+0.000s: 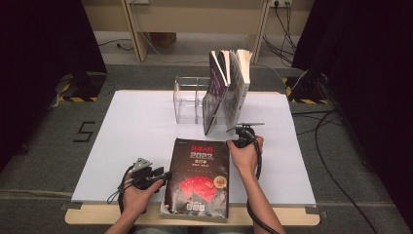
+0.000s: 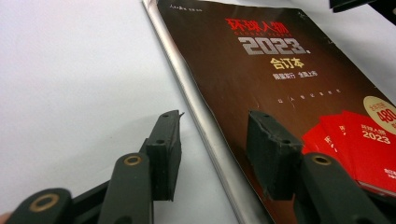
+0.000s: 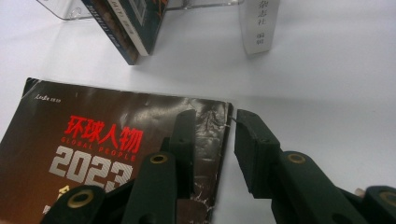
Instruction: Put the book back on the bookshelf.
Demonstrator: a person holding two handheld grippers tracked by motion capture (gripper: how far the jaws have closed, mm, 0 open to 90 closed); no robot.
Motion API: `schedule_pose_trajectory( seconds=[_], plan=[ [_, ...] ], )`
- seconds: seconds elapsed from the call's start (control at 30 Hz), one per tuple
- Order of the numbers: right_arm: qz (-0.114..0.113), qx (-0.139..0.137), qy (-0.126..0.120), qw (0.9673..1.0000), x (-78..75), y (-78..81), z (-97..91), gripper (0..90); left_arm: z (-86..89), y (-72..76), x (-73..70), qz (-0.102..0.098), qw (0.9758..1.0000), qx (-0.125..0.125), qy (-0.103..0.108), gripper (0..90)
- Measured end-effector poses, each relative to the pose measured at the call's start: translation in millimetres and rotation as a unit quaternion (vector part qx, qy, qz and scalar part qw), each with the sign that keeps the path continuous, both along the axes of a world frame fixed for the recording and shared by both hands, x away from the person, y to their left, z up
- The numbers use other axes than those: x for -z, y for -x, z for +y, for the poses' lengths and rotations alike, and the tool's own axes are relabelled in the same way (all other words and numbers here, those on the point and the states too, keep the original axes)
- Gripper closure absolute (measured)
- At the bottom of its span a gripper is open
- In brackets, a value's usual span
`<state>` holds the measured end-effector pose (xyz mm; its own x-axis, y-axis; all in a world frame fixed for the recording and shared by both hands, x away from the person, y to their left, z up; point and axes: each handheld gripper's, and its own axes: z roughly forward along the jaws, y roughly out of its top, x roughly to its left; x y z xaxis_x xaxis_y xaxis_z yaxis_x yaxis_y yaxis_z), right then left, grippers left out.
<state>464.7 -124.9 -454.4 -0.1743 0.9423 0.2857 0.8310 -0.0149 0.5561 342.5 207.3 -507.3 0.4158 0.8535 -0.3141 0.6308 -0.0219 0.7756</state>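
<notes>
we take the dark book (image 1: 198,178) with the red title and "2023" on its cover as our landmark; it lies flat on the white sheet (image 1: 126,131) at the near edge of the table, its bottom end reaching past the sheet's near edge toward us.

our left gripper (image 1: 163,176) sits at the book's left long edge, near its lower half. in the left gripper view (image 2: 215,154) its jaws stand apart and straddle the book's silvery spine edge: one jaw rests over the white sheet just left of the book, the other over the dark cover. the pads do not press on it.

our right gripper (image 1: 237,143) sits at the book's upper right corner. in the right gripper view (image 3: 215,149) its jaws also stand apart, one over the creased corner of the cover, the other over the white sheet just right of the book's edge; the edge runs up between them, unclamped.

beyond the book's top edge stands a clear holder (image 1: 187,100), and just right of it several books (image 1: 229,90) stand upright, leaning, well apart from the landmark book.
</notes>
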Motion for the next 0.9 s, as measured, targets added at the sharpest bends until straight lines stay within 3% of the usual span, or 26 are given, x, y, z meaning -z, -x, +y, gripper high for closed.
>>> schedule_pose_trajectory(
  seconds=[0.43,0.57,0.9],
  plan=[
    [0.010,-0.008,0.000,0.9999,11.3,-19.1,5.1,66.3,2.4,1.4,0.5,0.012,0.9997,0.003,0.021,57.5],
    [0.018,-0.007,-0.005,0.9998,15.3,-22.1,5.8,65.2,2.1,2.0,0.4,0.013,0.9997,0.006,0.019,59.6],
    [0.004,-0.018,-0.007,0.9998,19.8,-25.6,6.9,62.6,-0.4,3.6,0.8,0.021,0.9992,0.017,0.029,62.1]
  ],
)
